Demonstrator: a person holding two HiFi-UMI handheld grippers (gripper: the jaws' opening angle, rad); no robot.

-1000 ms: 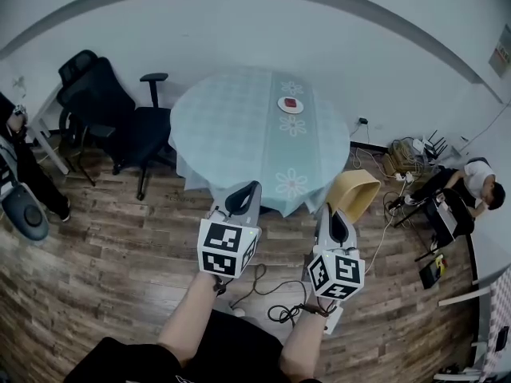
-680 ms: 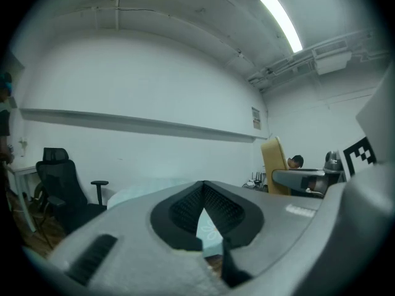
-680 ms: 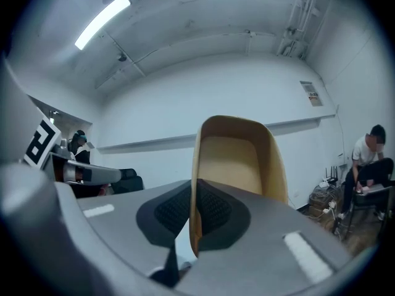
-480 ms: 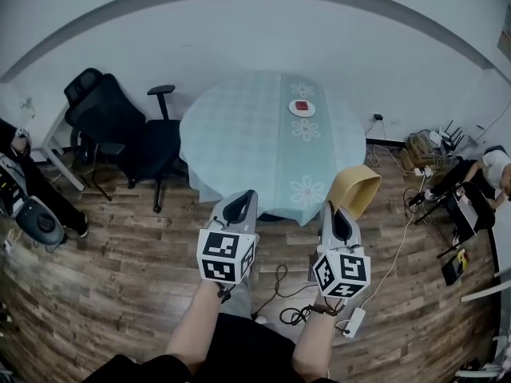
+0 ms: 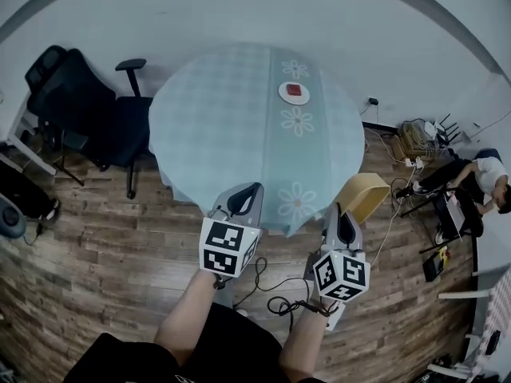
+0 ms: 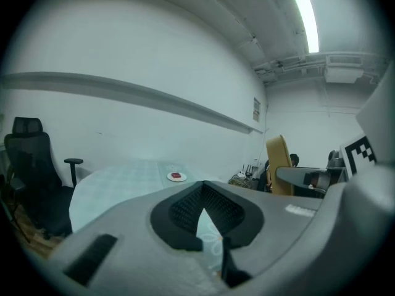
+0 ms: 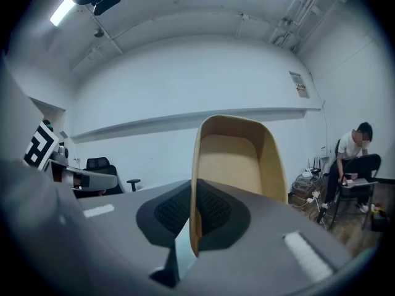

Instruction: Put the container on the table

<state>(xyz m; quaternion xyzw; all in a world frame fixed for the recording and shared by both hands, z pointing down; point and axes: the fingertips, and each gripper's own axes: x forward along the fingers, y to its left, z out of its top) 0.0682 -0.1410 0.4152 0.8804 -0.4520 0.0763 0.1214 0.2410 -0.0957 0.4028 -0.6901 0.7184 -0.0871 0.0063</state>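
A tan, open-topped container [image 5: 363, 191] hangs tilted beside the near right edge of the round table [image 5: 231, 126], over the floor. My right gripper [image 5: 343, 214] is shut on its wall; in the right gripper view the container [image 7: 237, 159] rises right in front of the right gripper [image 7: 192, 187], its rim pinched between the pads. My left gripper [image 5: 246, 194] is at the table's near edge, shut and holding nothing. In the left gripper view the left gripper [image 6: 202, 190] points across the pale blue cloth of the table [image 6: 117, 184].
A small white plate [image 5: 295, 92] with something red on it sits on the far side of the table. A black office chair [image 5: 80, 110] stands at its left. A seated person [image 5: 479, 178] and cables [image 5: 275, 294] are on the wooden floor to the right and below.
Both grippers have come closer to the table, the left one now reaching its near edge. The container has stayed in the right gripper.
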